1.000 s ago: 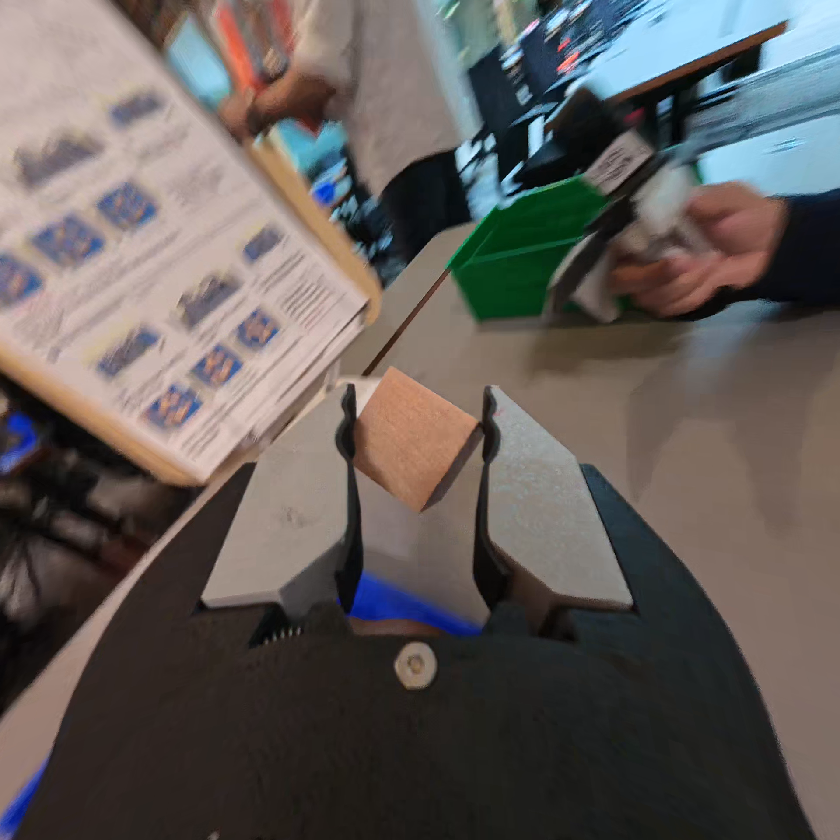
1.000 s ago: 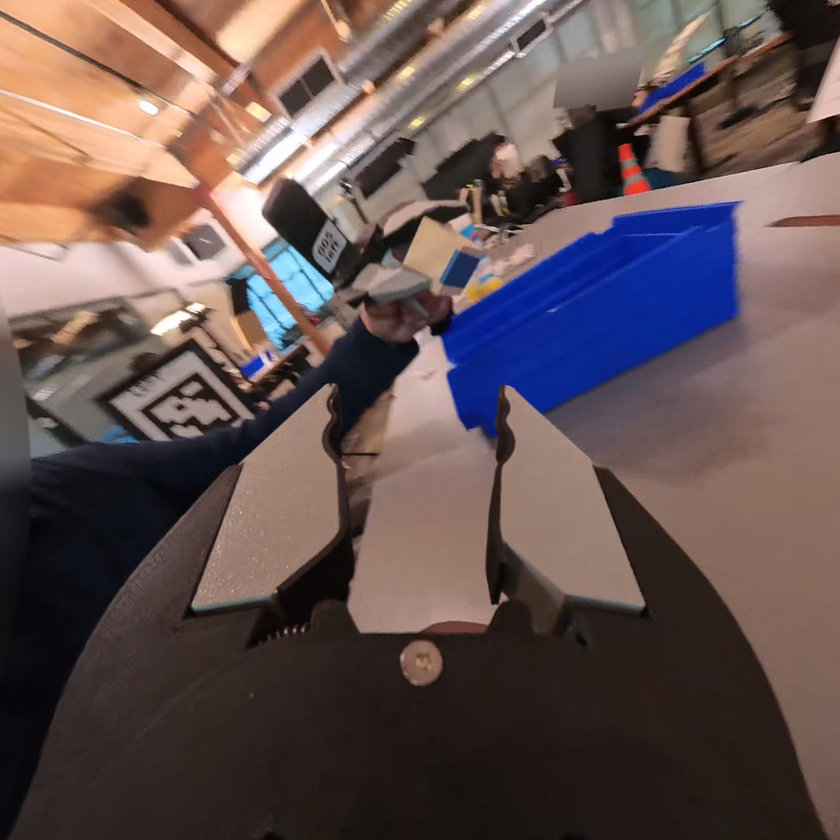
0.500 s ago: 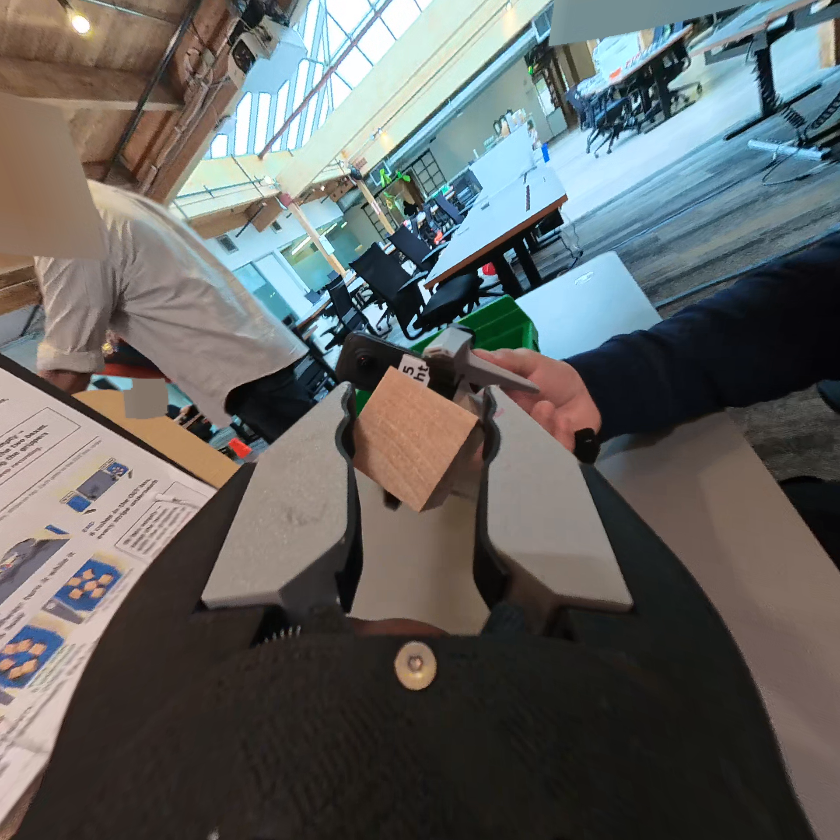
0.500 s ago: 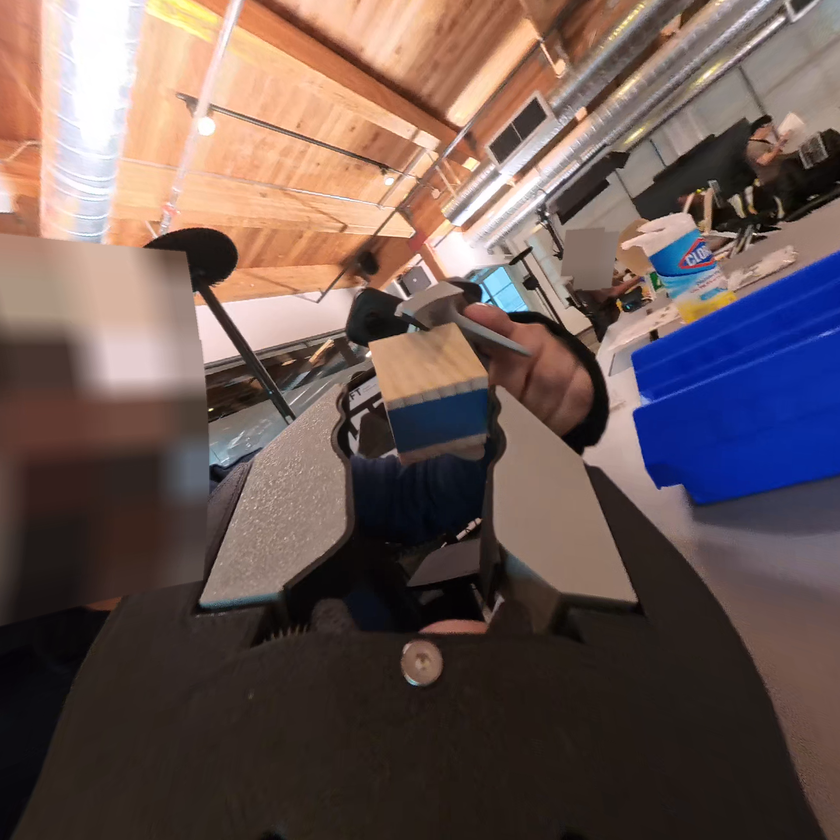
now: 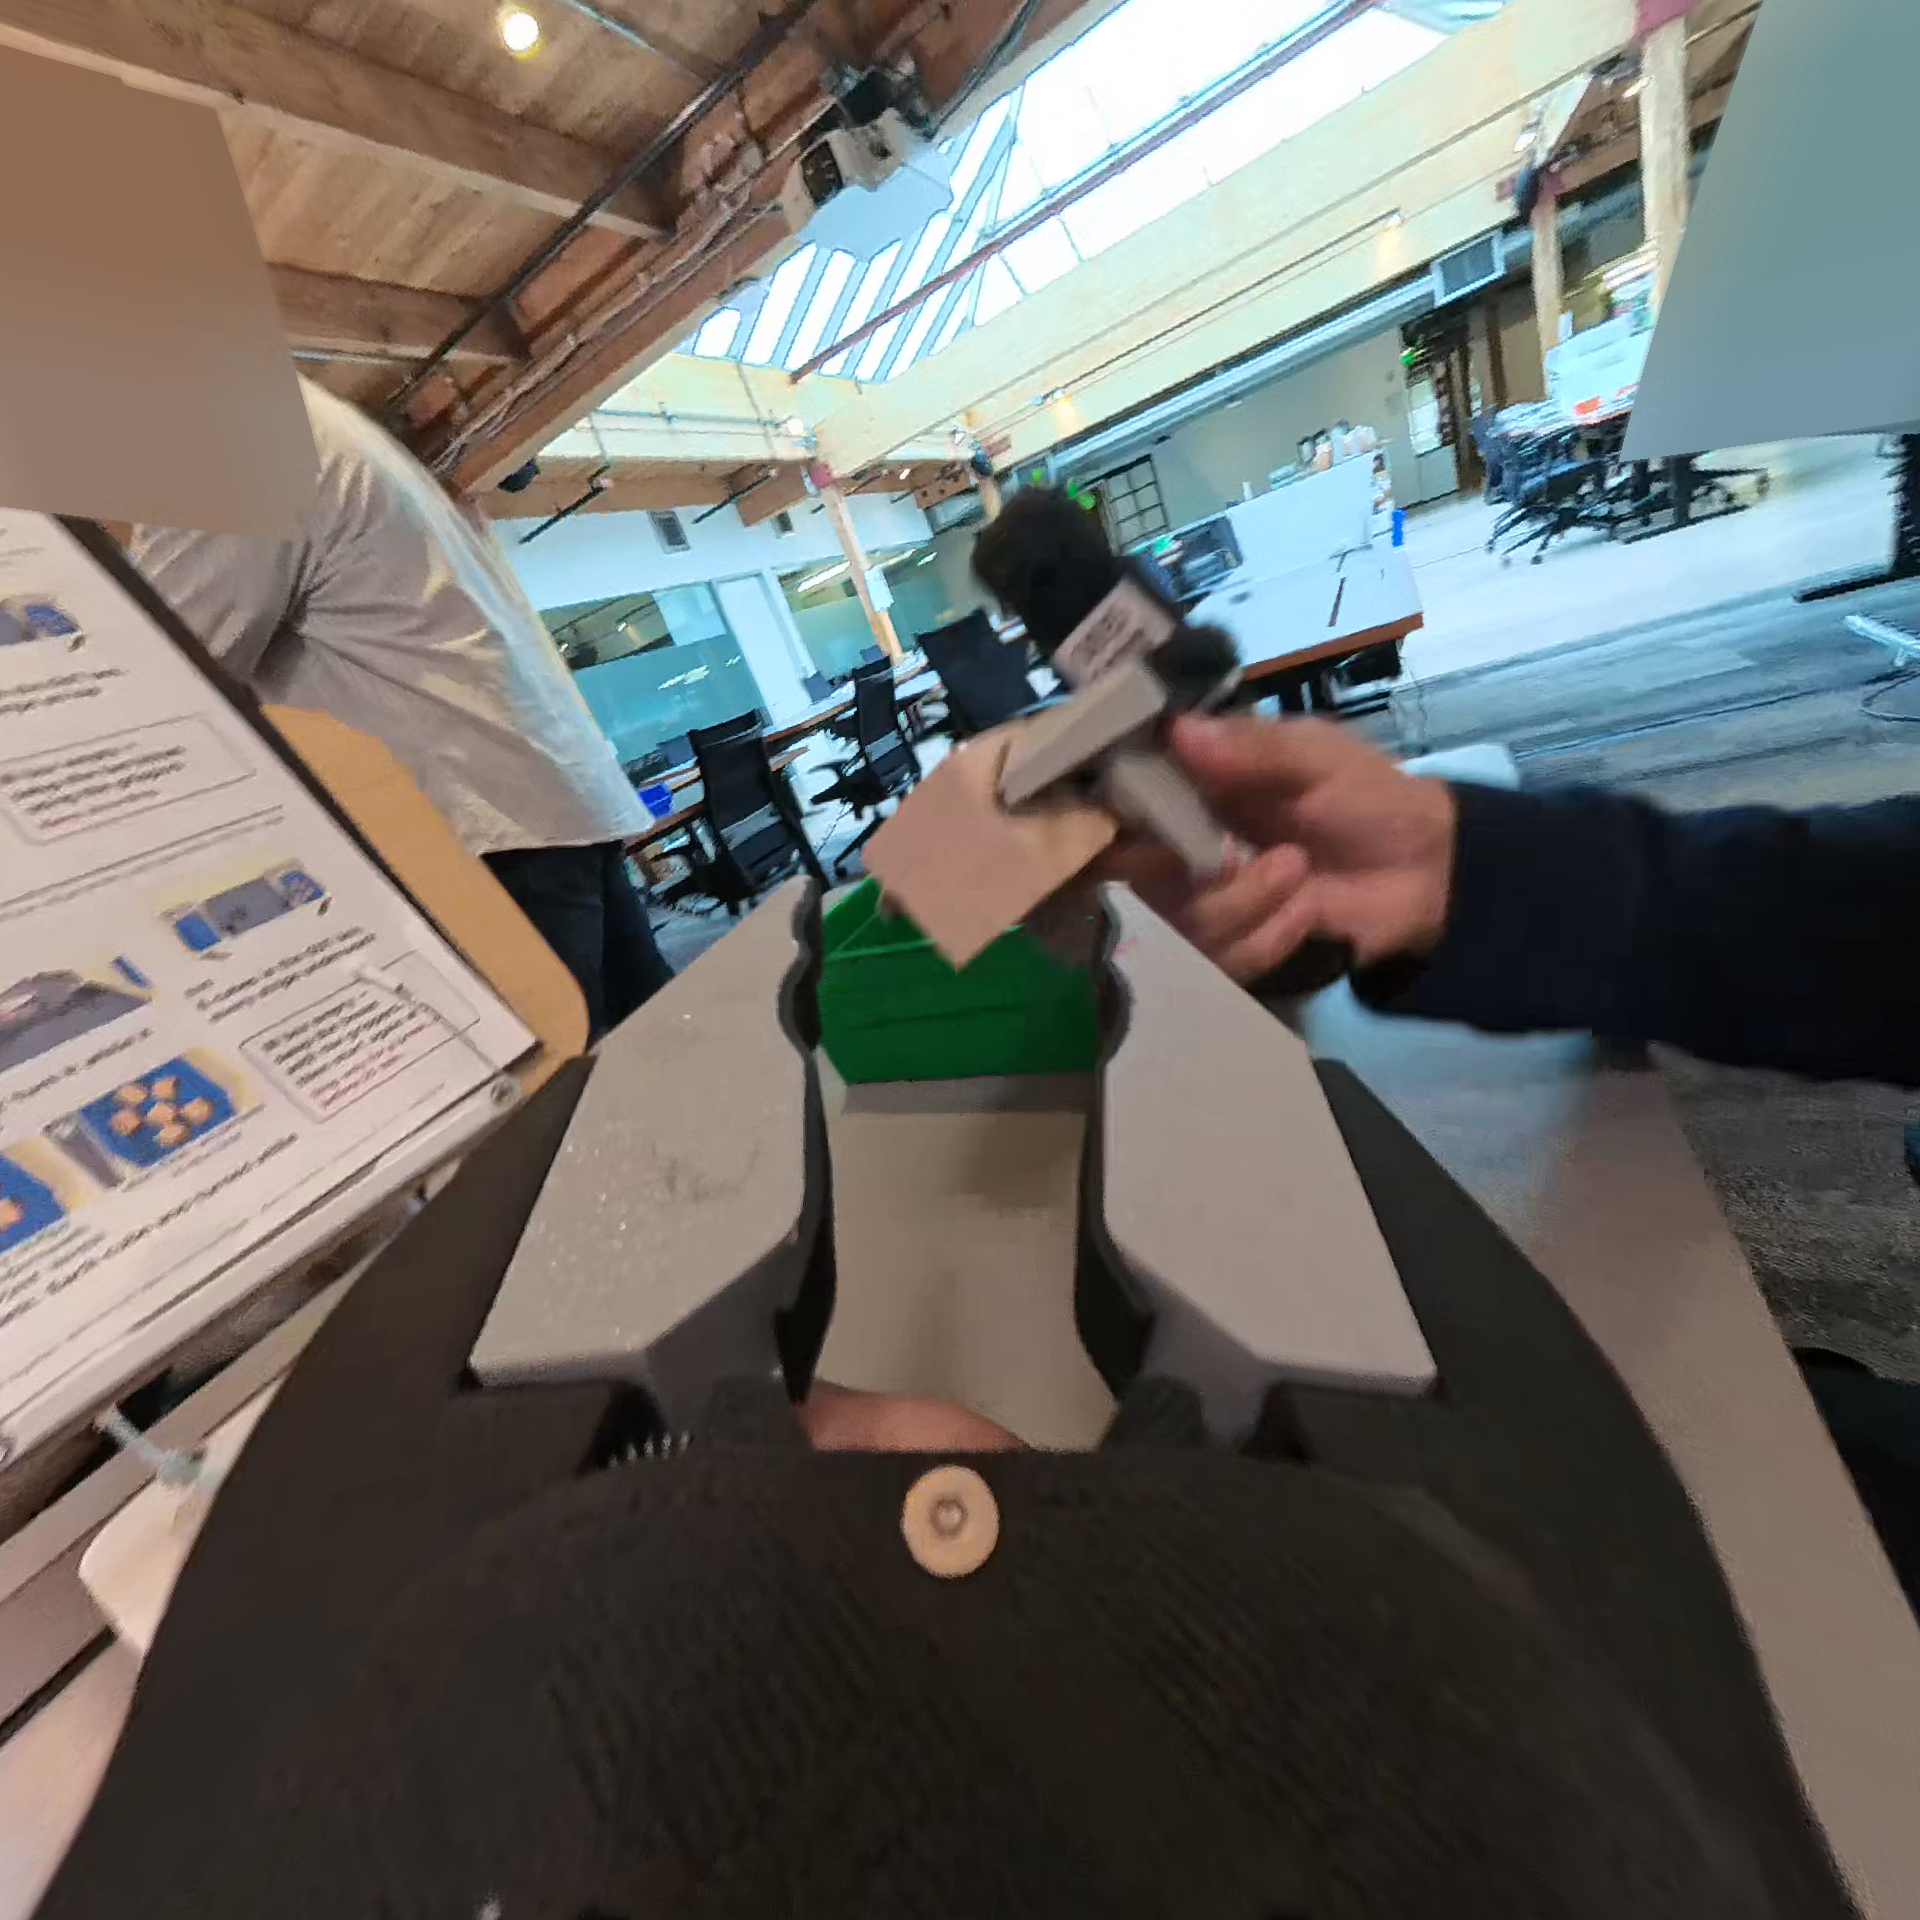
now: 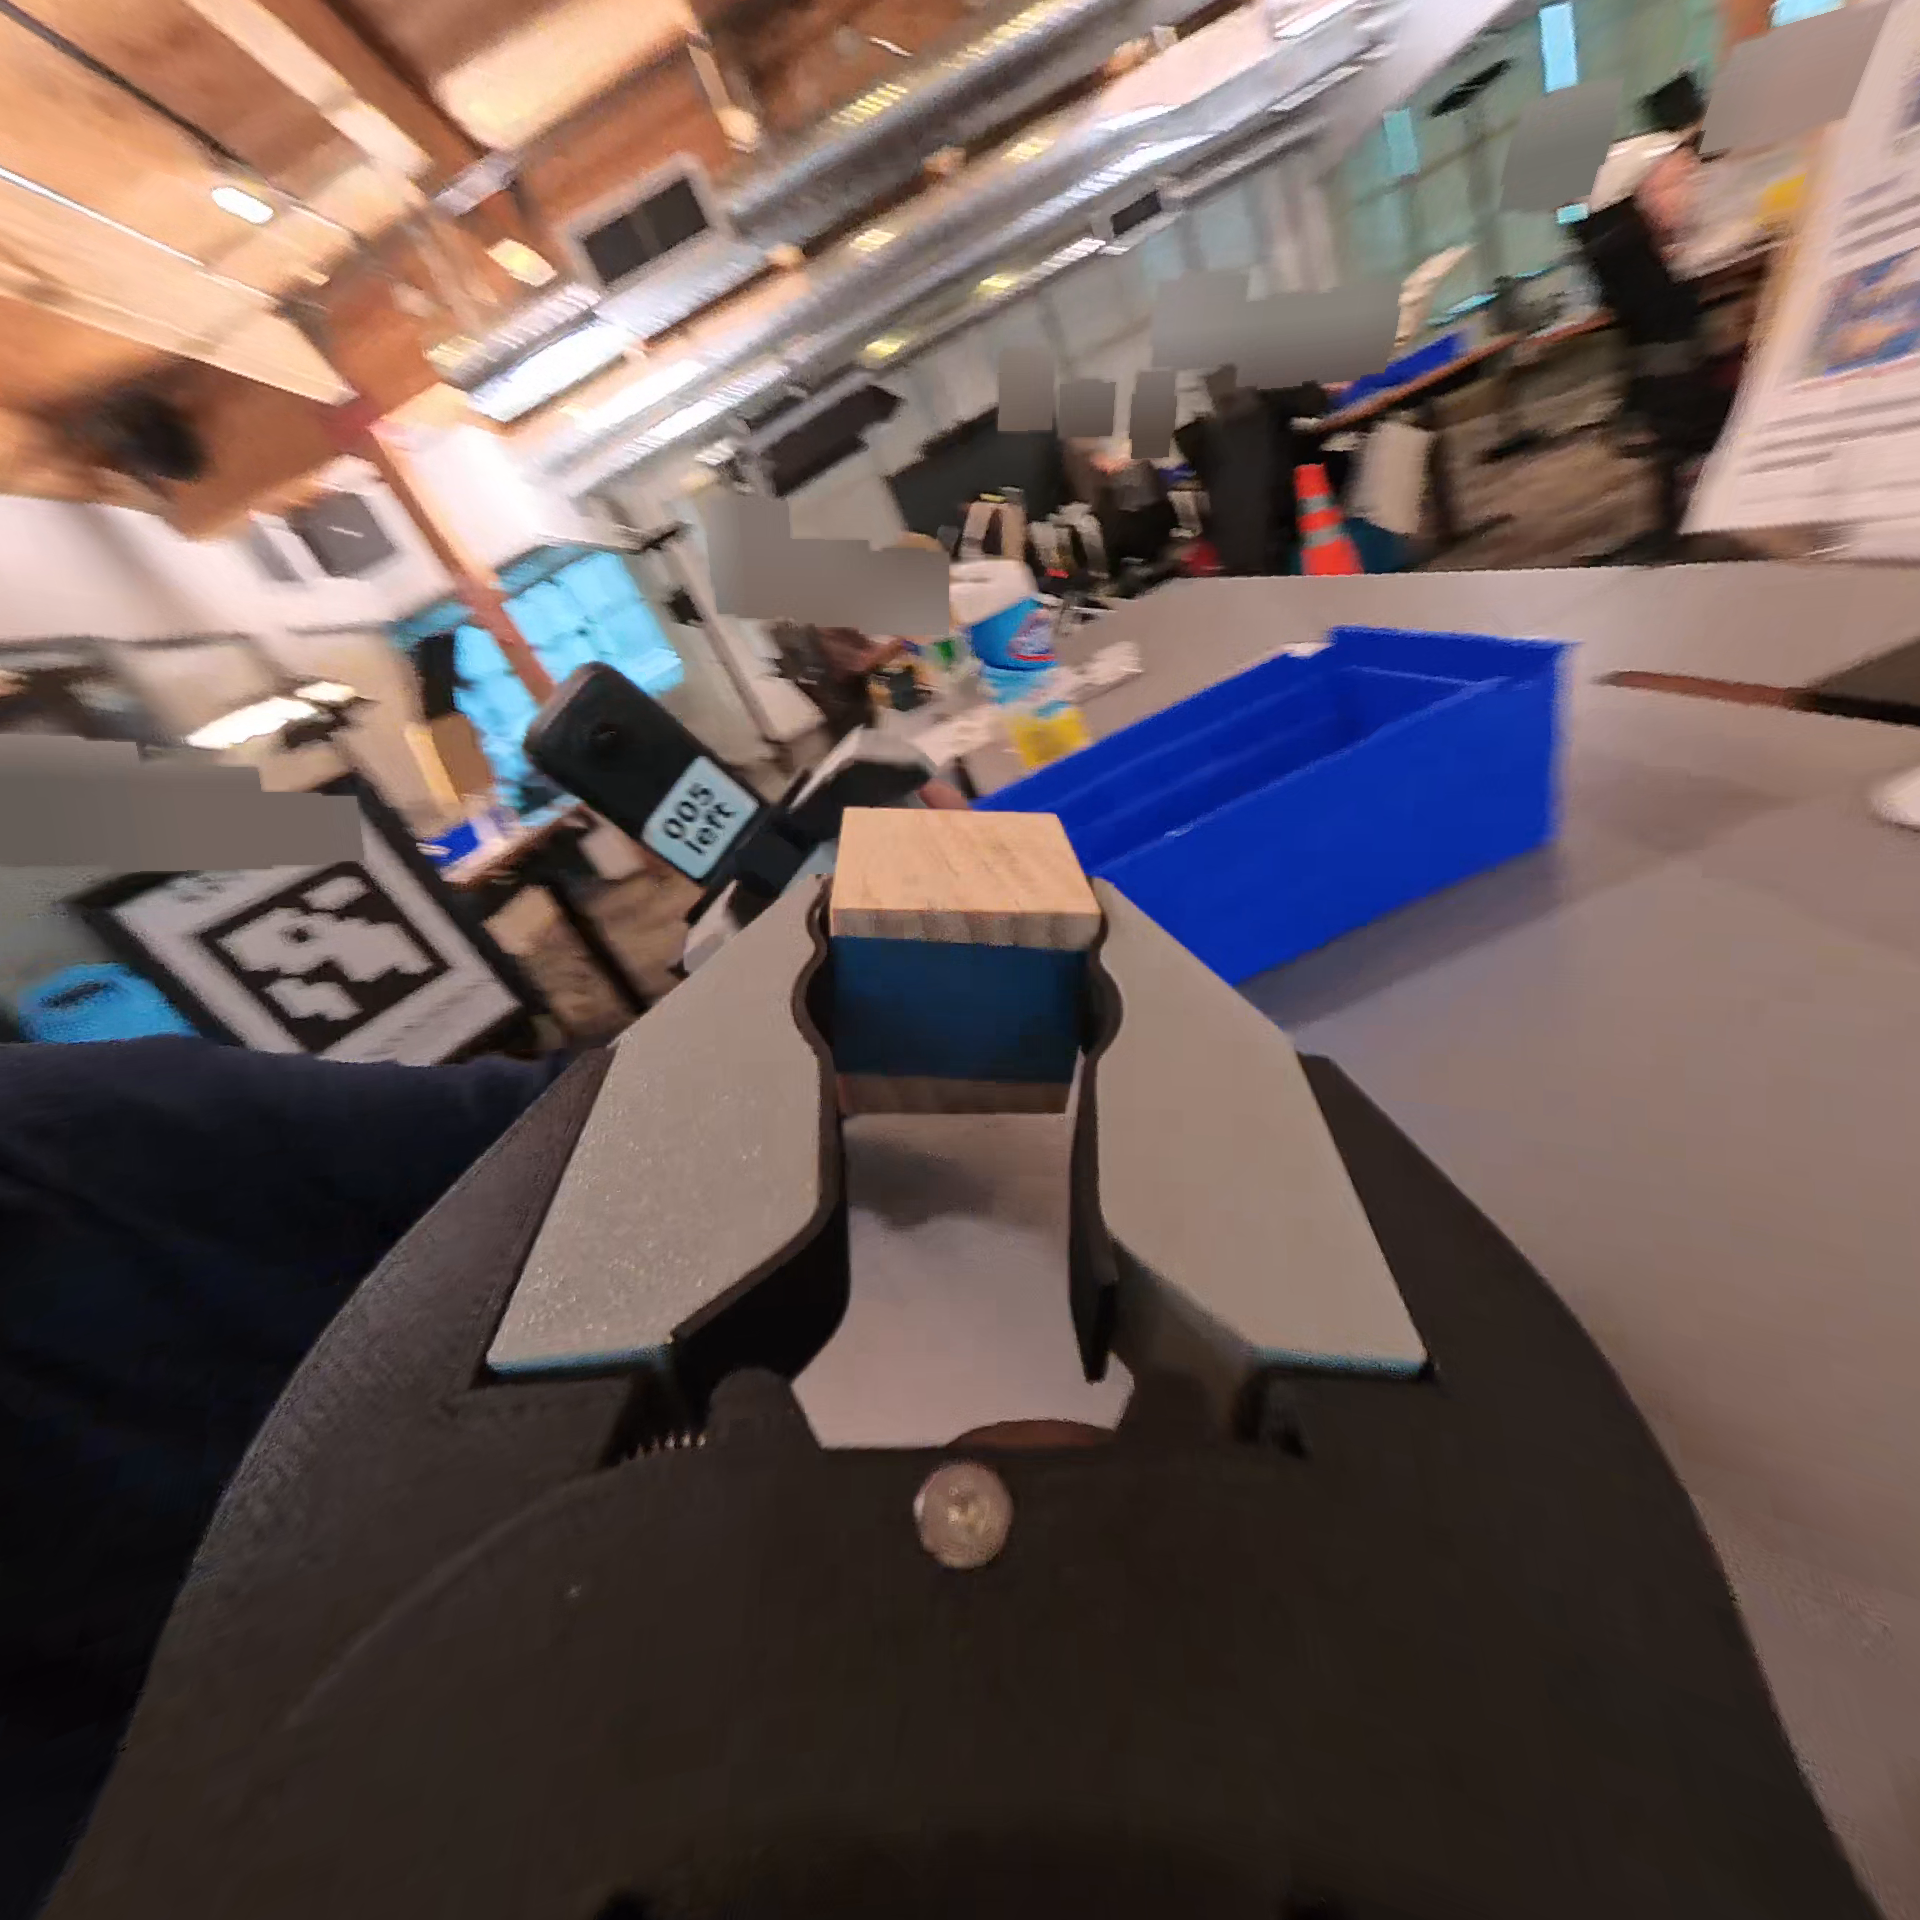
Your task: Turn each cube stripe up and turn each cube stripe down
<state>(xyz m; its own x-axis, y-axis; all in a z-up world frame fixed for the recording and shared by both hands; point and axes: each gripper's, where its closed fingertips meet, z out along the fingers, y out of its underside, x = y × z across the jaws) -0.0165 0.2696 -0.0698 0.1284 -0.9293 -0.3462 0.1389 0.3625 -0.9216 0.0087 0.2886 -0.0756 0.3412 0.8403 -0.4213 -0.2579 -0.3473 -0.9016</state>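
One cube (image 6: 961,961) with a blue stripe is gripped between the right gripper (image 6: 958,971) fingertips, above the grey surface (image 6: 1558,1091). Nothing is held by the spread left gripper (image 5: 956,966). The cube should be kept squeezed, turned slowly, then set flat.

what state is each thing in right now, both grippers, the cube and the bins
left gripper: open, empty
right gripper: shut on the cube
cube: held above the table, blue stripe facing the right wrist camera
blue bin: on the table, looks empty
green bin: on the table, contents hidden
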